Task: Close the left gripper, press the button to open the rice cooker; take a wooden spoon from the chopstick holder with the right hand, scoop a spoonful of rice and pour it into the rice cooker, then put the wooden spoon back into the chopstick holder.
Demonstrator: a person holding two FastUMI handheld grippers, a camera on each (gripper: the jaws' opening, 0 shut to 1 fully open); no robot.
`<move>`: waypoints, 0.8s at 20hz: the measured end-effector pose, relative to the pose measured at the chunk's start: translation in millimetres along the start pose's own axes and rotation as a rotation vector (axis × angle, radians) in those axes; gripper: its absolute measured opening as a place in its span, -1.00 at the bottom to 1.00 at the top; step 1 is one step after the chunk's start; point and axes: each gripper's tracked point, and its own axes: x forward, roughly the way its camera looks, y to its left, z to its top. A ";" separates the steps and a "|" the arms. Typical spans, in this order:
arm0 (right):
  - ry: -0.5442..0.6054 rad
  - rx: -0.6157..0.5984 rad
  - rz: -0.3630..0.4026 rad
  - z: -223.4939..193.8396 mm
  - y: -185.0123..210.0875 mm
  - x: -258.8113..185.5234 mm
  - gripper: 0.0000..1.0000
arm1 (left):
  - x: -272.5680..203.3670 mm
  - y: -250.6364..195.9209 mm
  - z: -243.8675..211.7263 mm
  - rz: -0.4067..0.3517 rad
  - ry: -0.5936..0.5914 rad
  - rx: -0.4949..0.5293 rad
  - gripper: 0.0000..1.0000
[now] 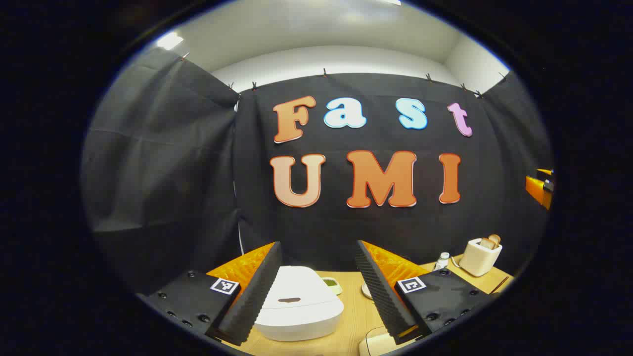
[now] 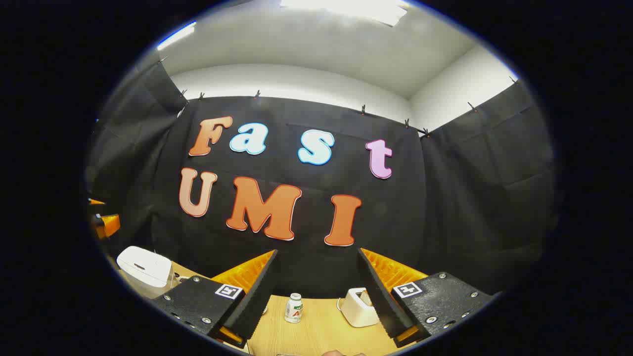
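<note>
Cooker (image 1: 298,309) is sitting shut on the surface (image 1: 353,316), framed between the left tool (image 1: 316,291) fingers, which are gaping wide. That tool needs narrowing fully first, then lowering onto the lid's dark button (image 1: 289,299). The right tool (image 2: 316,291) is also standing wide, holding nothing.

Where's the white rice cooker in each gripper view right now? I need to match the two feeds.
Left gripper view: the white rice cooker, lid down, sits bottom centre on the wooden table, seen between the open left gripper fingers.
Right gripper view: it sits at the far lower left, left of the open right gripper.
Shared landmark: the white toaster.
</note>
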 end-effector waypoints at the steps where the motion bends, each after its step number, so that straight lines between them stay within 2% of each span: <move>1: -0.007 -0.003 0.015 0.4 1.0 -1.0 0.90 | 1.3 4.7 6.2 0.013 0.001 -0.020 1.00; 4: -0.006 0.006 0.046 2.0 6.3 -2.2 0.90 | 1.8 13.6 23.5 0.037 -0.012 -0.049 0.99; 7: 0.008 0.017 0.065 -0.7 11.1 5.9 0.90 | -1.9 17.7 36.1 0.058 -0.036 -0.009 0.97; 16: 0.072 0.056 0.068 -20.7 12.6 9.3 0.90 | -3.0 2.6 40.8 0.021 -0.022 0.022 0.96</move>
